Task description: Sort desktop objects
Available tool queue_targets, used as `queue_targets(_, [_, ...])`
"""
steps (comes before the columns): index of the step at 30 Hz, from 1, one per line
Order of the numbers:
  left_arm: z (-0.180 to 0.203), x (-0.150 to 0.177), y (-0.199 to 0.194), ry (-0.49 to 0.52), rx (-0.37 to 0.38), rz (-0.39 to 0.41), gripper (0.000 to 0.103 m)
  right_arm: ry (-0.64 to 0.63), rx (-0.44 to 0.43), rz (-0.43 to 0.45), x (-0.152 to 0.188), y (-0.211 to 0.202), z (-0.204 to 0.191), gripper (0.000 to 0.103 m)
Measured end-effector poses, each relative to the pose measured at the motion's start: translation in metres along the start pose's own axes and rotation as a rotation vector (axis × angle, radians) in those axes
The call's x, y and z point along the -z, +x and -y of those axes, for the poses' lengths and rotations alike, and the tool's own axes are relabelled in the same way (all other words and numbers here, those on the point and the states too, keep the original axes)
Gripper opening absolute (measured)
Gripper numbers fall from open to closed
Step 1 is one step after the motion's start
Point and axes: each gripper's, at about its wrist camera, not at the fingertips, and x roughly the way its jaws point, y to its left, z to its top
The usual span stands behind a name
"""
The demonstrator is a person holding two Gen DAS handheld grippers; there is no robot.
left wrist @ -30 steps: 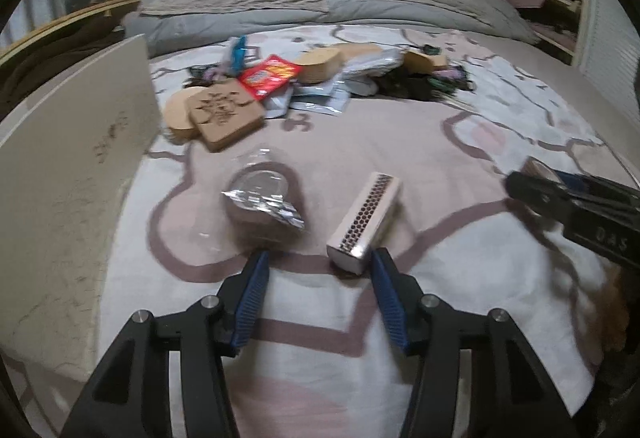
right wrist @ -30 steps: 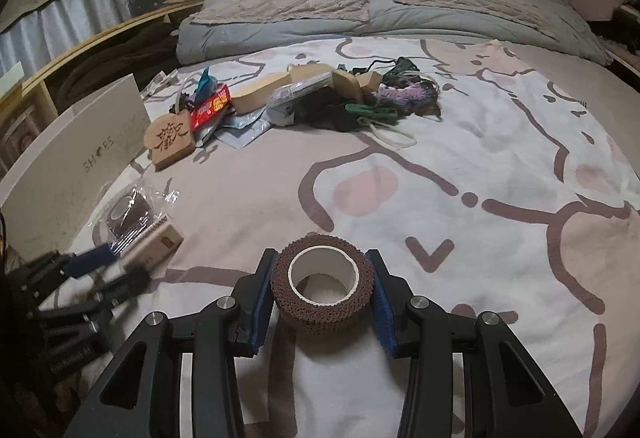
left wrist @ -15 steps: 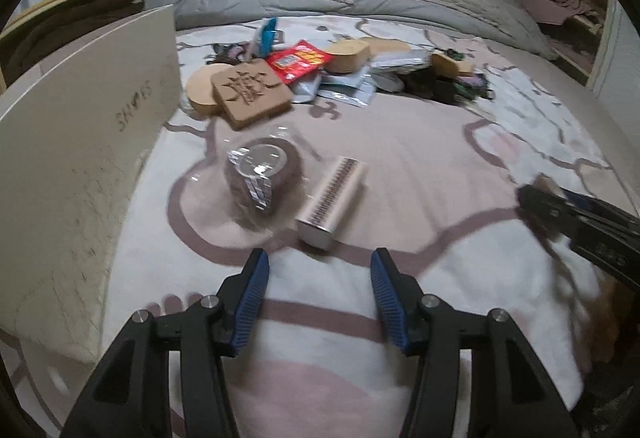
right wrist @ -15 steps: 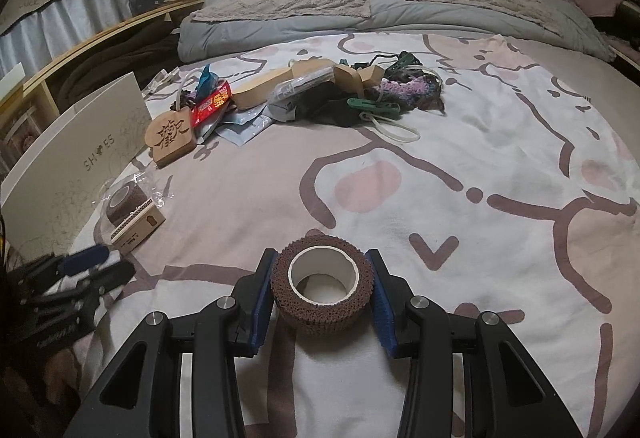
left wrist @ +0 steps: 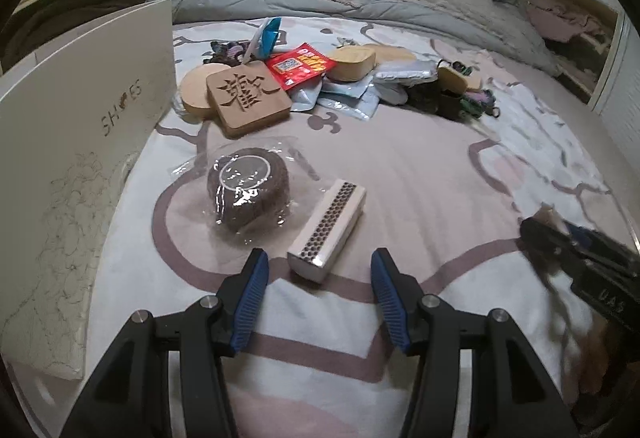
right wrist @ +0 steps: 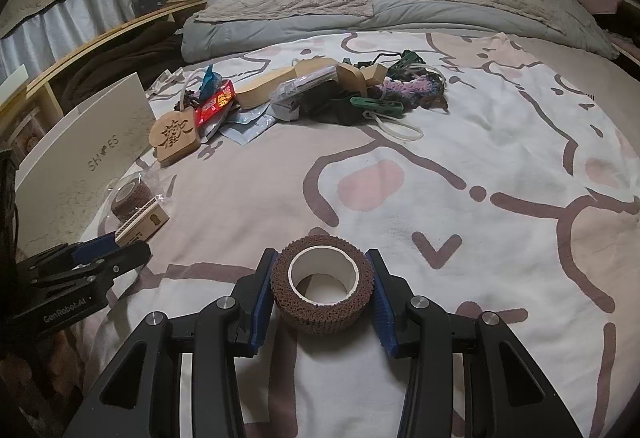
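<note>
My right gripper (right wrist: pixel 323 292) is shut on a brown bandage roll (right wrist: pixel 322 290) with a white core, low over the bedspread. My left gripper (left wrist: pixel 318 280) is open and empty, its fingertips just short of a small white box with a perforated dark strip (left wrist: pixel 328 230). A wrapped brown roll in clear plastic (left wrist: pixel 248 192) lies just left of that box. Both also show in the right wrist view, the box (right wrist: pixel 142 224) and the wrapped roll (right wrist: pixel 130 194), with the left gripper (right wrist: pixel 104 252) below them.
A white shoe box lid (left wrist: pixel 84 158) stands along the left. A pile at the back holds a carved wooden block (left wrist: pixel 248 96), a red packet (left wrist: pixel 300 64), wooden pieces, pouches, green clips (right wrist: pixel 376 106) and yarn (right wrist: pixel 412 86). Pillows and a grey duvet lie behind.
The left gripper has swung left and drawn back a little, so the white box now sits centred in front of its open fingers. The right gripper stays still, holding the roll.
</note>
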Motion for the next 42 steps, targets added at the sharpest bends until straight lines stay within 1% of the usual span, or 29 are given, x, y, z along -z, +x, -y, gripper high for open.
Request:
queue_targets(2, [0.005,0.001,-0.003,0.008,0.050,-0.003,0.053,0.003,-0.005,0.000,0.000,-0.001,0.001,0.044])
queue_targets(4, [0.014,0.002,-0.004,0.031,0.081,-0.003,0.053,0.008,-0.011,0.001,0.000,-0.001,0.002,0.044])
queue_targets(8, [0.033,0.000,-0.003,0.070,0.119,-0.006,0.053,0.022,-0.008,0.003,0.000,-0.003,0.005,0.044])
queue_targets(12, [0.052,-0.004,-0.001,0.098,0.181,-0.013,0.053,0.039,0.010,0.013,-0.001,-0.006,0.010,0.044])
queue_targets(15, [0.065,-0.006,0.001,0.131,0.193,-0.013,0.053,0.059,0.019,0.017,-0.002,-0.007,0.016,0.044])
queue_targets(18, [0.067,-0.005,-0.001,0.153,0.172,-0.012,0.053,0.071,0.016,0.015,-0.002,-0.007,0.020,0.044])
queue_targets(20, [0.065,-0.003,-0.002,0.162,0.129,-0.006,0.054,0.069,0.015,0.015,-0.002,-0.007,0.020,0.044])
queue_targets(21, [0.062,-0.003,-0.003,0.165,0.104,-0.003,0.057,0.067,0.016,0.015,-0.002,-0.007,0.020,0.044])
queue_targets(23, [0.054,-0.002,-0.005,0.163,0.045,0.014,0.084,0.063,0.016,0.014,-0.002,-0.007,0.020,0.044])
queue_targets(24, [0.049,-0.001,-0.006,0.160,0.020,0.029,0.086,0.063,0.015,0.013,-0.002,-0.007,0.020,0.044])
queue_targets(26, [0.041,-0.002,-0.006,0.163,-0.027,0.045,0.088,0.065,0.013,0.012,-0.002,-0.007,0.020,0.044])
queue_targets(28, [0.033,-0.005,-0.001,0.156,-0.048,0.036,0.089,0.065,0.012,0.011,-0.002,-0.006,0.020,0.044])
queue_targets(32, [0.024,-0.013,0.008,0.148,-0.022,0.015,0.089,0.065,0.012,0.009,-0.001,-0.006,0.019,0.044])
queue_targets(37, [0.031,-0.018,0.014,0.176,0.014,0.005,0.089,0.066,0.011,0.005,-0.001,-0.005,0.018,0.044])
queue_targets(42, [0.032,-0.023,0.023,0.175,0.002,0.000,0.089,0.065,0.011,0.004,-0.001,-0.005,0.018,0.044])
